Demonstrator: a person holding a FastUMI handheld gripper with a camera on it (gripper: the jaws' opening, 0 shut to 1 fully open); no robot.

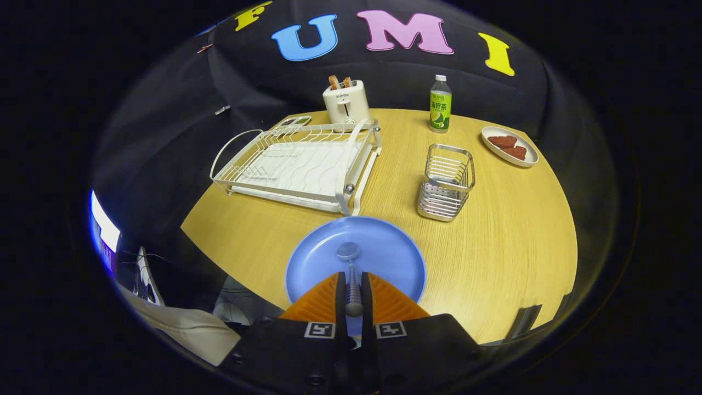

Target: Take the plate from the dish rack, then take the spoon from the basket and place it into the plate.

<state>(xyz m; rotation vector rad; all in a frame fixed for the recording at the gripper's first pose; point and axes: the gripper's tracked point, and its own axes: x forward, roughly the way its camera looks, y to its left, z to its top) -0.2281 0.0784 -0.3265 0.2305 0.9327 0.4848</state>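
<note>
The gripper [354, 282] is clenched on the spoon [351, 274]: both fingers press on its handle, which runs straight ahead between them. The spoon's bowl sticks out just past the fingertips and sits over the middle of the plate [384, 249]; whether it touches the plate I cannot tell.

The plate is round and blue and lies flat on the wooden table [510, 247], right under and ahead of the fingers, near the table's front edge. Just beyond it stands the white wire rack [299, 164], set on its drip tray, with no dishes seen in it. To the right of the rack, and ahead-right of the plate, stands the metal basket [447, 181], upright, apart from both.

Further back, a white toaster [345, 101] stands behind the rack with 2 slices of toast sticking up from its slots. A bottle [440, 104] with a green label stands upright to the toaster's right. A small oval dish [510, 146] holding 2 brownish-red pieces lies near the table's far right edge, beyond the basket.
</note>
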